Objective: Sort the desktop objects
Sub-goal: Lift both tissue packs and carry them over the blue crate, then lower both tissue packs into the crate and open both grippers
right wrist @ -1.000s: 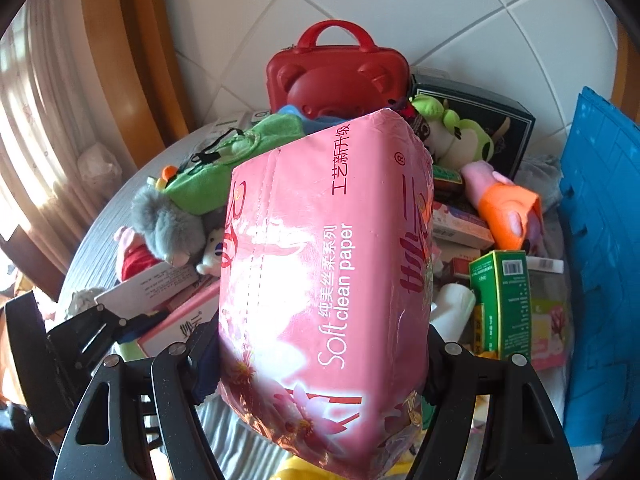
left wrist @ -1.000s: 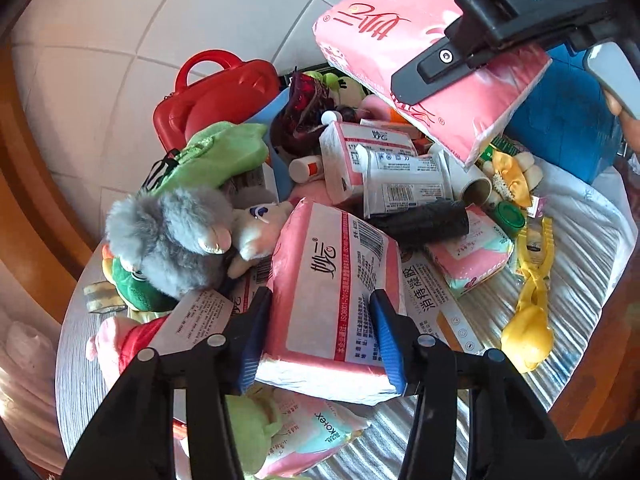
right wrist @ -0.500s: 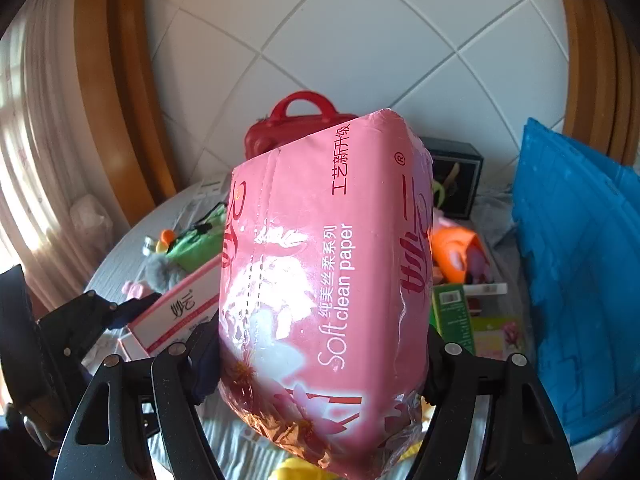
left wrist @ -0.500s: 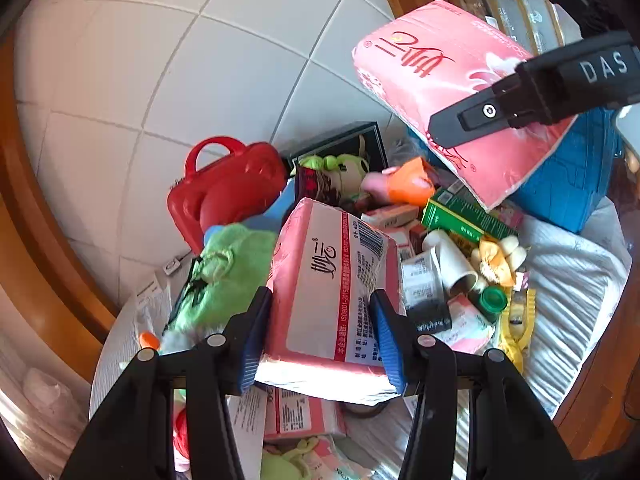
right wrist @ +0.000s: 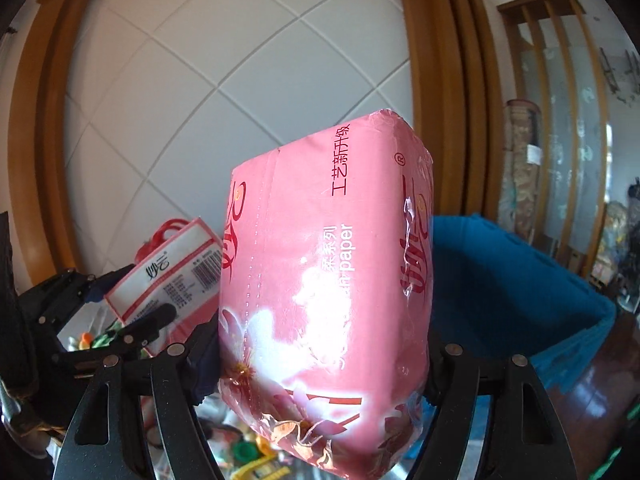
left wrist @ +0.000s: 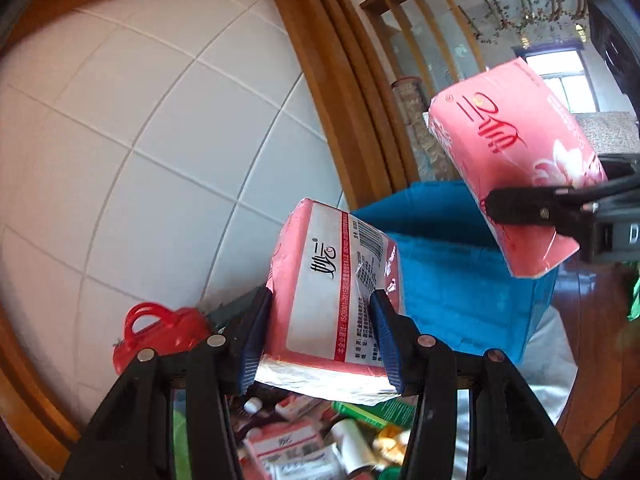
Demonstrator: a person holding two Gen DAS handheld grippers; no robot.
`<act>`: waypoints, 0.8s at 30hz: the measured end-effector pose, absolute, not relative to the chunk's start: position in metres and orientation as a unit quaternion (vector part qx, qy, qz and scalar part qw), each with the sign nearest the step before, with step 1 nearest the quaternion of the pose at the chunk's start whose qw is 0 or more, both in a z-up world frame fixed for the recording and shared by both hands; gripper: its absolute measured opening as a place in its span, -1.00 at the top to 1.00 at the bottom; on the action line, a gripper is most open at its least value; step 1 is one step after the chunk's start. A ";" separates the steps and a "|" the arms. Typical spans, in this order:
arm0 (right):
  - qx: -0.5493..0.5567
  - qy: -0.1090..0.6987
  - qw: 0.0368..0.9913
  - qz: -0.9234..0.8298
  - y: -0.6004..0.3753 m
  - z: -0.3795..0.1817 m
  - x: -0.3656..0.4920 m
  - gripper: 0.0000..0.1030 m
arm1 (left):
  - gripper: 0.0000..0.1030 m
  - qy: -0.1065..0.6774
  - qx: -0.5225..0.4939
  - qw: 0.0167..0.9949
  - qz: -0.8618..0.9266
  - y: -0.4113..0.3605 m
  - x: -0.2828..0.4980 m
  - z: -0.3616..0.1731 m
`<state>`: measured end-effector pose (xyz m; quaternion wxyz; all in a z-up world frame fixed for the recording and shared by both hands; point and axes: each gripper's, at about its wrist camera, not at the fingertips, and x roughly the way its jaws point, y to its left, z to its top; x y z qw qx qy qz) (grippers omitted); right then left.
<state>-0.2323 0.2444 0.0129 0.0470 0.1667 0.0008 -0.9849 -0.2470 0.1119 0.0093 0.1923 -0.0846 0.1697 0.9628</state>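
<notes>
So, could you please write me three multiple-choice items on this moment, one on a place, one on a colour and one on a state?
1. Where is the blue bin relative to the tissue pack in the right gripper, in the right wrist view?
A. Behind it, to the right
B. In front of it, to the left
C. Directly above it

2. What colour is the small handled case?
A. Green
B. Red
C. Yellow

3. What is the left gripper doing?
A. Open, empty
B. Shut, empty
C. Shut on a tissue pack

Answers: 1 A, the bin's wall shows past the pack's right edge. 2 B, it is plainly red. 3 C, both blue pads press on the pack's sides.
</notes>
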 end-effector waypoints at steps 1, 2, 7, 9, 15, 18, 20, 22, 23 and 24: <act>0.161 -0.005 0.036 -0.986 0.258 0.017 -0.232 -0.47 | 0.05 0.169 -0.075 0.202 0.962 0.127 -0.249 0.017; 0.155 -0.011 0.025 -0.987 0.272 0.020 -0.235 -0.47 | 0.04 0.167 -0.067 0.209 0.961 0.143 -0.252 0.024; 0.150 -0.028 -0.018 -0.988 0.343 0.028 -0.255 -0.48 | 0.04 0.161 -0.059 0.244 0.954 0.224 -0.280 0.047; 0.151 -0.035 -0.027 -0.987 0.372 0.029 -0.269 -0.48 | 0.04 0.159 -0.063 0.255 0.952 0.256 -0.294 0.050; 0.160 -0.059 -0.047 -0.984 0.450 0.028 -0.308 -0.50 | -0.03 0.150 -0.082 0.268 0.948 0.329 -0.331 0.057; 0.164 -0.069 -0.049 -0.983 0.482 0.023 -0.324 -0.65 | -0.09 0.143 -0.082 0.252 0.954 0.352 -0.344 0.062; 0.164 -0.072 -0.052 -0.982 0.496 0.021 -0.331 -0.73 | -0.41 0.138 -0.079 0.231 0.960 0.364 -0.351 0.070; 0.163 -0.072 -0.055 -0.982 0.506 0.022 -0.336 -0.73 | -0.62 0.134 -0.074 0.207 0.966 0.370 -0.358 0.077; 0.161 -0.073 -0.054 -0.983 0.510 0.022 -0.336 -0.73 | -0.63 0.132 -0.071 0.202 0.968 0.371 -0.361 0.077; 0.158 -0.073 -0.053 -0.983 0.513 0.022 -0.336 -0.74 | -0.63 0.129 -0.070 0.201 0.969 0.371 -0.362 0.079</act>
